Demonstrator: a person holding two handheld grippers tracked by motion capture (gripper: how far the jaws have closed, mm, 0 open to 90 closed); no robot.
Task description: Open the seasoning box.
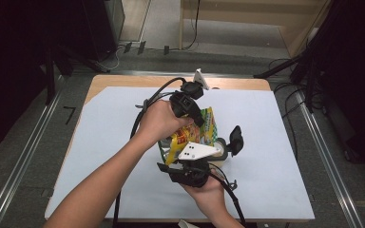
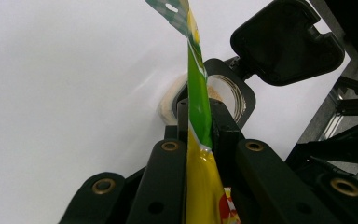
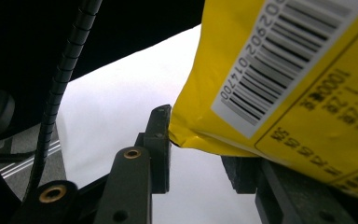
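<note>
Two hands work over the white sheet (image 1: pixel 266 180) that covers the table, and everything sits close to the yellow and green snack bag (image 1: pixel 196 135) held up near its middle. To the left of the bag, and a little behind it, the left gripper (image 1: pixel 197 121) comes down on the bag's upper edge; in the left gripper view its jaws are pressed tight together with the thin green edge of the bag (image 2: pixel 198 93) pinched flat between them. Under the bag, on its near side, the right gripper (image 1: pixel 183 164) is held up from below. In the right gripper view its jaws stand partly apart, with the bag's yellow barcoded corner (image 3: pixel 279 70) sitting between them and touching the left pad (image 3: pixel 161 140); whether the other pad presses on it I cannot tell. Just right of the bag, a small open jar (image 1: pixel 222 147) rests on the sheet with its black hinged lid (image 1: pixel 236 137) flipped up.
</note>
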